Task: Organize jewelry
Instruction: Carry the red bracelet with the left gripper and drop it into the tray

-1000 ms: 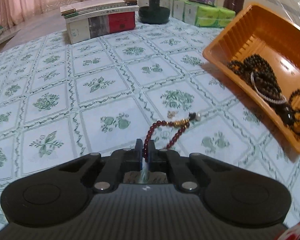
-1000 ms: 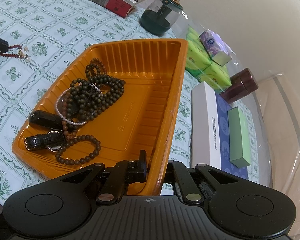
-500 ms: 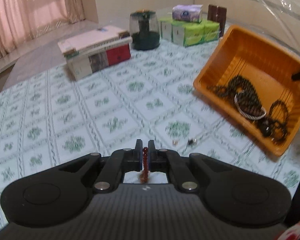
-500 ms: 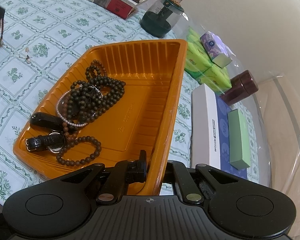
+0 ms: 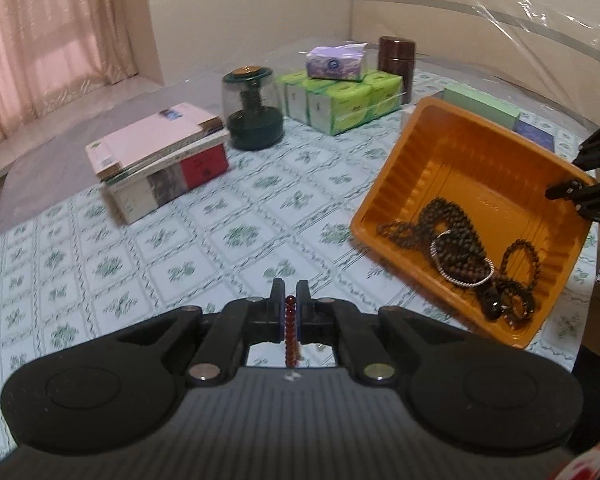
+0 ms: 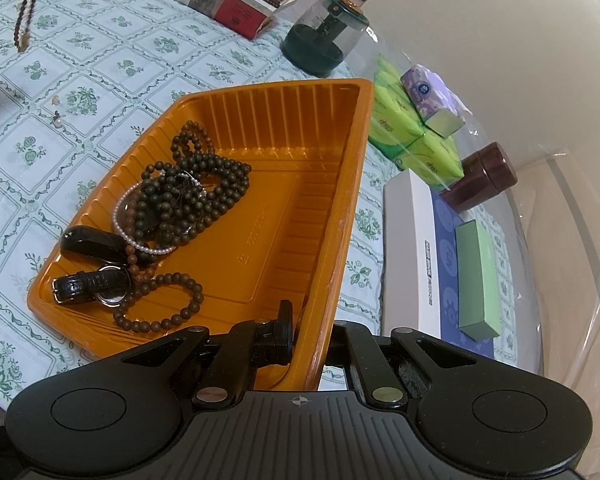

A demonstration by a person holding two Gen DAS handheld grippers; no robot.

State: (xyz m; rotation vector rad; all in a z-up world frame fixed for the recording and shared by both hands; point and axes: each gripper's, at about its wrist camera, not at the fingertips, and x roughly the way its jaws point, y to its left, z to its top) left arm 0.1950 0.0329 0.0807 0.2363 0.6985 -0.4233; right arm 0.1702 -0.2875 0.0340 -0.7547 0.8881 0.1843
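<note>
Hanging clear above the floral tablecloth (image 5: 204,240), near its left edge: red bead bracelet (image 6: 24,20), pinched between the closed jaws of the left gripper (image 5: 290,305). Lying loose on the cloth between bracelet and tray: two small earrings (image 6: 56,110). Propped tilted toward the right edge: orange tray (image 6: 328,216), its near rim clamped by the right gripper (image 6: 306,332). Heaped inside at the low end: dark bead necklaces (image 6: 196,184), pearl bracelet (image 6: 140,240), black-strapped watch (image 6: 88,286).
</note>
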